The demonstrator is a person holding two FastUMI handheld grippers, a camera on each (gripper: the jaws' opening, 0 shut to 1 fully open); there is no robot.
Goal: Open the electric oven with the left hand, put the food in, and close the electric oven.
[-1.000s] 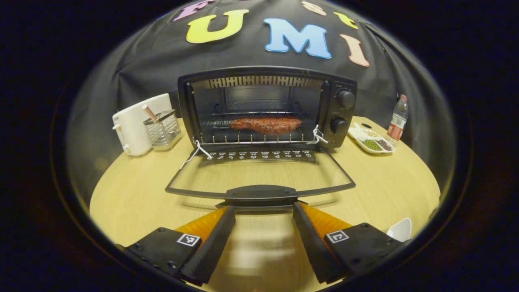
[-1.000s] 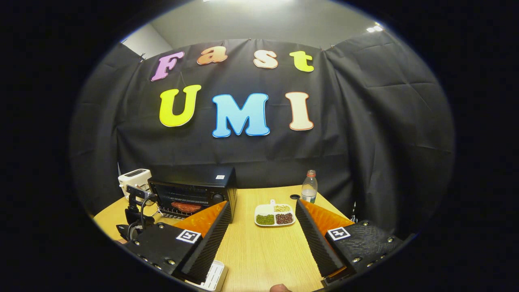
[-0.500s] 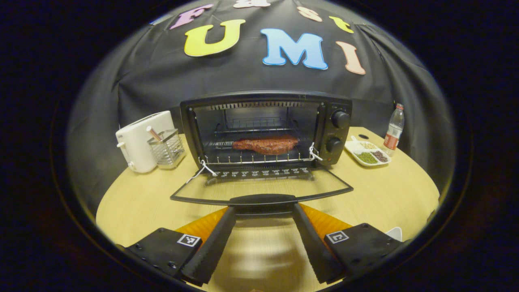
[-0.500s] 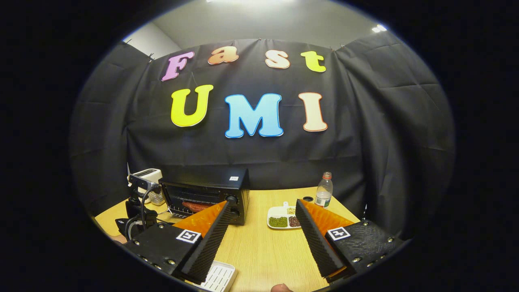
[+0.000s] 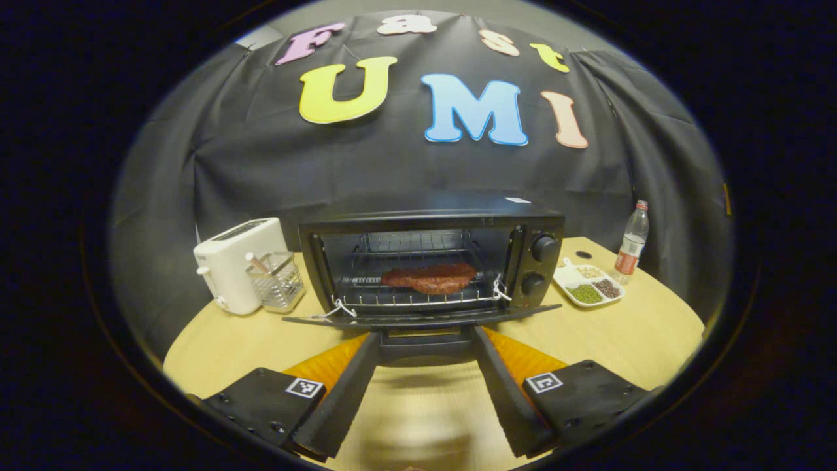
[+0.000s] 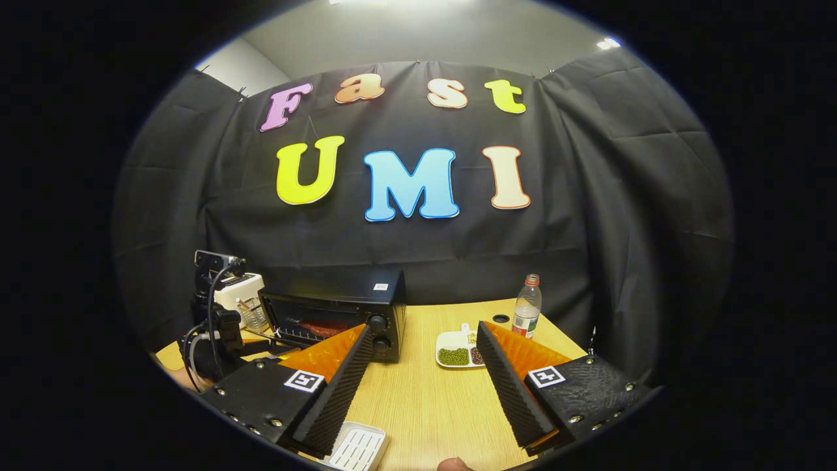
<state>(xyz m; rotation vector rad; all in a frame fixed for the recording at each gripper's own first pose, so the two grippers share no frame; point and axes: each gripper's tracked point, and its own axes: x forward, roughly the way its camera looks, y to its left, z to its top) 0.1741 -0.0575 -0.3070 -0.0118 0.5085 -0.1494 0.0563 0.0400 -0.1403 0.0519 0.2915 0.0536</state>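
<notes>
Sitting on the wooden desk (image 5: 628,327) against the booth wall is the black electric oven (image 5: 431,261), its door (image 5: 425,318) hanging roughly level, seen nearly edge-on in the left gripper view. The food (image 5: 429,277), a reddish-brown slab, is lying on the wire rack (image 5: 412,297) inside the oven cavity. The left claw (image 5: 425,335) is reaching at the door handle (image 5: 425,341): its 2 fingers are standing spread, 1 at each end of the handle and touching or just beside it, with the jaws wide apart rather than pinching. The right claw (image 6: 423,335) is hovering above the desk well to the right of the oven, jaws open and holding nothing.

Standing left of the oven are a white toaster (image 5: 235,265) and, just beside it, a wire basket (image 5: 276,281). Lying right of the oven is a white sectioned dish (image 5: 587,286) with green, dark and pale grains, and a plastic bottle (image 5: 631,242) is standing upright near it. A white slotted tray (image 6: 356,448) is lying on the desk under the right claw.
</notes>
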